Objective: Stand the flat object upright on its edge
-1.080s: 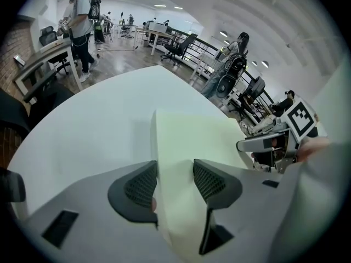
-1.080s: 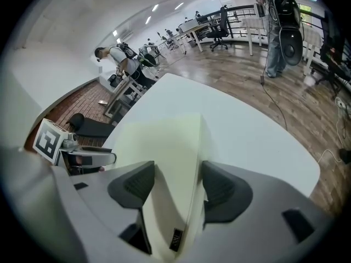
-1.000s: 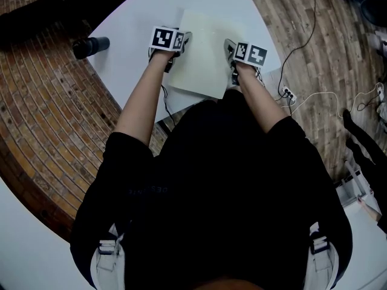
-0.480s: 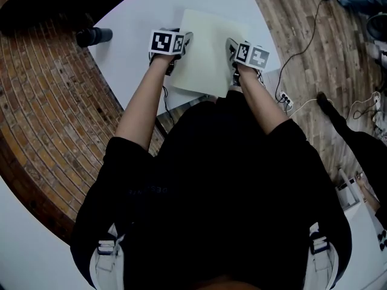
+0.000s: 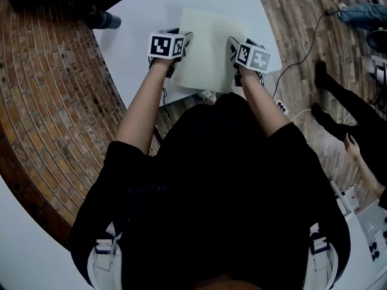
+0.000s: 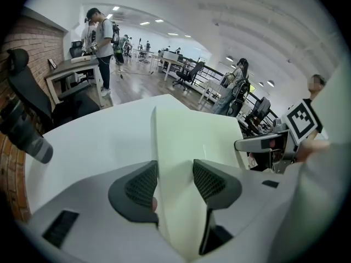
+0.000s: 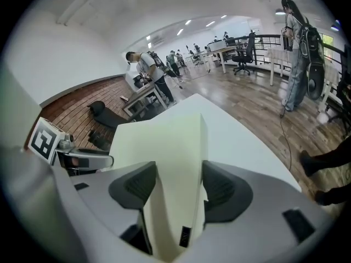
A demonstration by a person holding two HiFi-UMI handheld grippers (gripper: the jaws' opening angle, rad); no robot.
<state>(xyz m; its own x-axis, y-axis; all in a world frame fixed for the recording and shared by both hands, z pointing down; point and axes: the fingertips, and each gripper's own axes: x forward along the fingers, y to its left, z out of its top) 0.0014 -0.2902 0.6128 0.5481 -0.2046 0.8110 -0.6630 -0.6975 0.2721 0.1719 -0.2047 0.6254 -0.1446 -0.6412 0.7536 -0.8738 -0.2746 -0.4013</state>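
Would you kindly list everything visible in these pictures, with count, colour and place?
board: one, pale yellow-green, over the table, clamped at its left and right sides.
table: one, white, curved edge, ahead of the person.
cylinder: one, black, by the table's left edge, over the brick floor.
power strip: one, white, with cables, on the wooden floor to the right.
bystanders: several, mostly dark clothes, in the office beyond the table.
left gripper: one, grey with black pads, shut on the board's left side.
right gripper: one, the same colours, shut on the board's right side.
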